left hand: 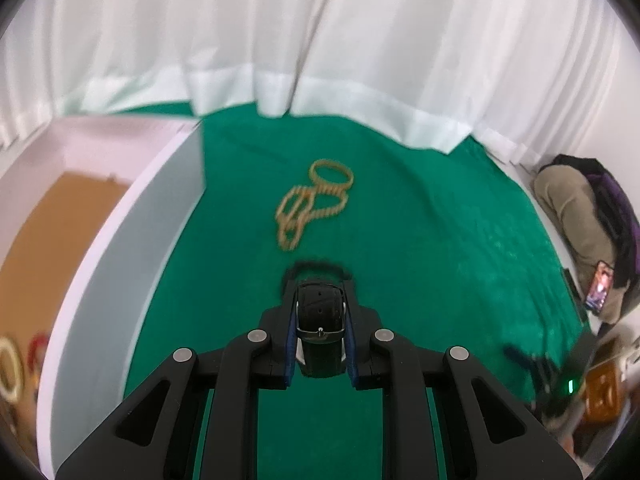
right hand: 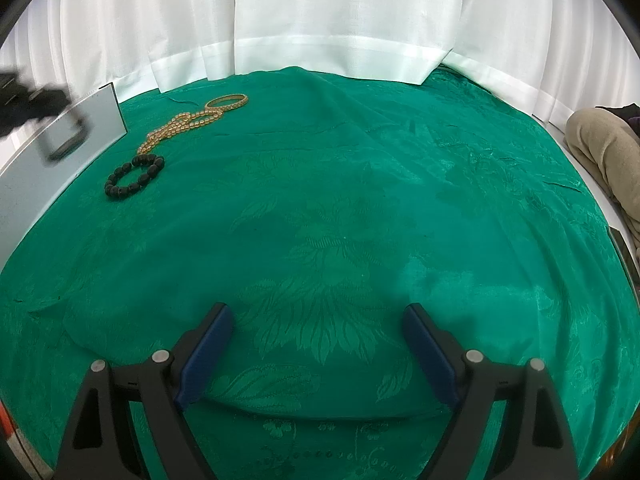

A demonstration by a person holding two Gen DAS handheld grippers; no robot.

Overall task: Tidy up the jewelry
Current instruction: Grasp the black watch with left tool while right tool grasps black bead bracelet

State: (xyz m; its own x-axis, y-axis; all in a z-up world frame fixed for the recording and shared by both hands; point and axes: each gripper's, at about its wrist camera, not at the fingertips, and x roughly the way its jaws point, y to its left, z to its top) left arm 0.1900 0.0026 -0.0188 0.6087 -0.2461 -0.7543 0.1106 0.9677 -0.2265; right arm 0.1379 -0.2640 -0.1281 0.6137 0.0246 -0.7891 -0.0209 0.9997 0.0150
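My left gripper [left hand: 320,292] is shut on a black leather watch strap [left hand: 320,312] with a silver buckle, held above the green cloth. Beyond it lie a gold bead necklace [left hand: 308,208] and a gold bangle [left hand: 332,174]. A dark bead bracelet [left hand: 318,268] lies just past the fingertips, mostly hidden. In the right wrist view the black bead bracelet [right hand: 134,176], the gold necklace [right hand: 180,124] and the bangle [right hand: 227,101] lie at the far left. My right gripper [right hand: 318,320] is open and empty, low over the cloth. The left gripper [right hand: 24,104] shows blurred at the far left.
A white box [left hand: 120,248] with a tan-lined inside stands left of the left gripper, holding a pale ring and a red item at its near end. Its grey wall [right hand: 52,160] shows in the right wrist view. White curtains hang behind the table. A seated person [left hand: 580,216] is at the right.
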